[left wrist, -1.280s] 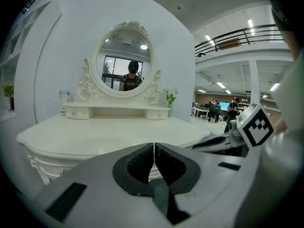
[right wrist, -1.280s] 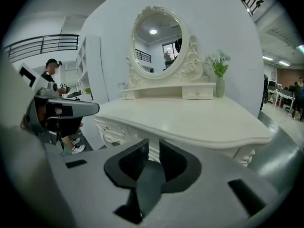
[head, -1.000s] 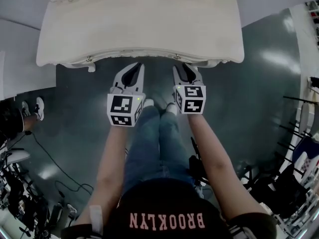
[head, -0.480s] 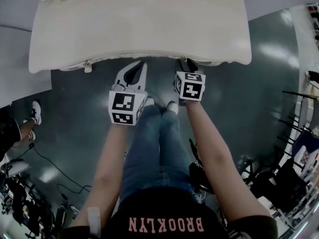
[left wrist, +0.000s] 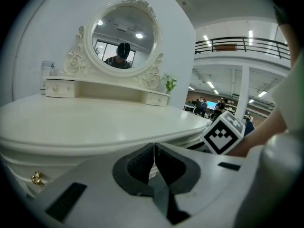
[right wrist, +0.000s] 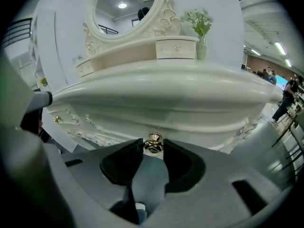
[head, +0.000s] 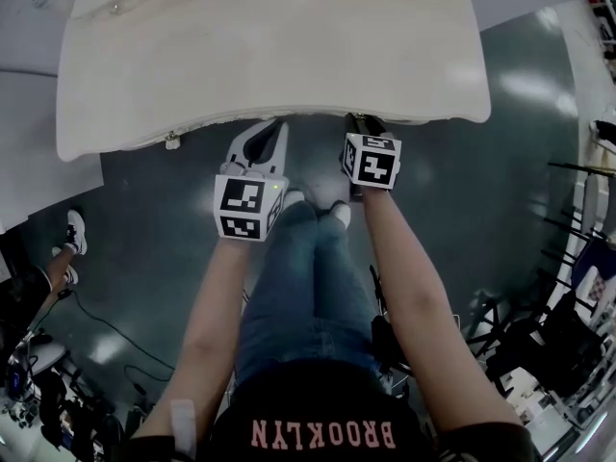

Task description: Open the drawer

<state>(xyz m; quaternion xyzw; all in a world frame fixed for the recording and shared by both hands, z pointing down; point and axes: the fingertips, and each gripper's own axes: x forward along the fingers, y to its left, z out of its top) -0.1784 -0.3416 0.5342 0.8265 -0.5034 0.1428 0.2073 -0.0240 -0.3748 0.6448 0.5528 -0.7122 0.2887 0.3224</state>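
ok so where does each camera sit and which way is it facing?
Head view: on the person's head, looking steeply down at the cream dressing table; shows forearms, jeans, left gripper, right gripper.
Left gripper view: on that gripper, looking across the tabletop to the oval white-framed mirror; own jaws together.
Right gripper view: on that gripper, facing the table's front; small gold knob between its parted jaws, which have just been closing.
Shared: both gripper views show the mirror.
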